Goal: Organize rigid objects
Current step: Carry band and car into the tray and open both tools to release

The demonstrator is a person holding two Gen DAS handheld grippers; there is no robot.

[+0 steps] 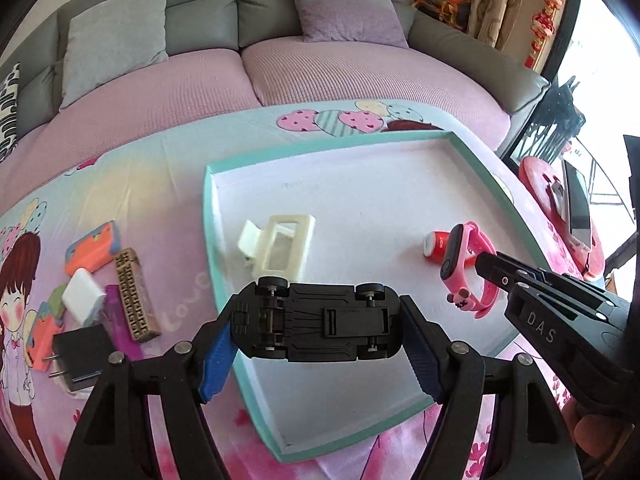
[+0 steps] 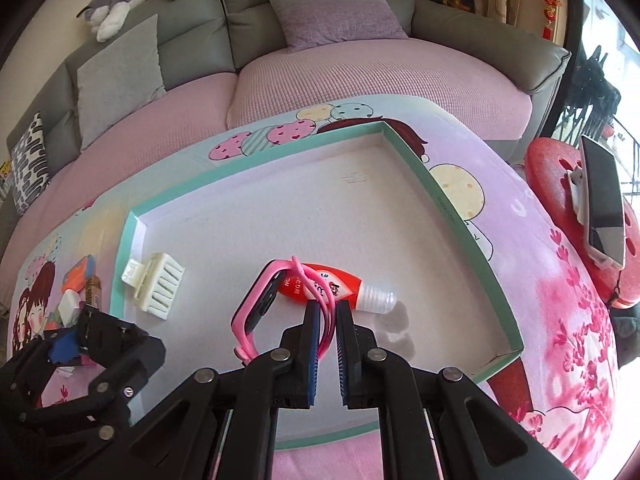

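Observation:
My left gripper (image 1: 316,330) is shut on a black toy car (image 1: 320,326), held underside up above the near edge of the teal-rimmed white tray (image 1: 208,216). My right gripper (image 2: 328,320) is shut on the strap of a pink watch (image 2: 260,304), over the tray (image 2: 460,216); it also shows in the left wrist view (image 1: 468,276). A red glue tube (image 2: 340,288) lies under the watch. A cream hair clip (image 1: 276,248) lies in the tray's left part, also seen in the right wrist view (image 2: 156,284).
Left of the tray on the cartoon cloth lie an orange case (image 1: 94,246), a white block (image 1: 82,294), a brown patterned bar (image 1: 136,294), a purple piece (image 1: 120,320) and a black plug adapter (image 1: 78,354). A phone (image 2: 604,200) rests on a red stool at right. A sofa stands behind.

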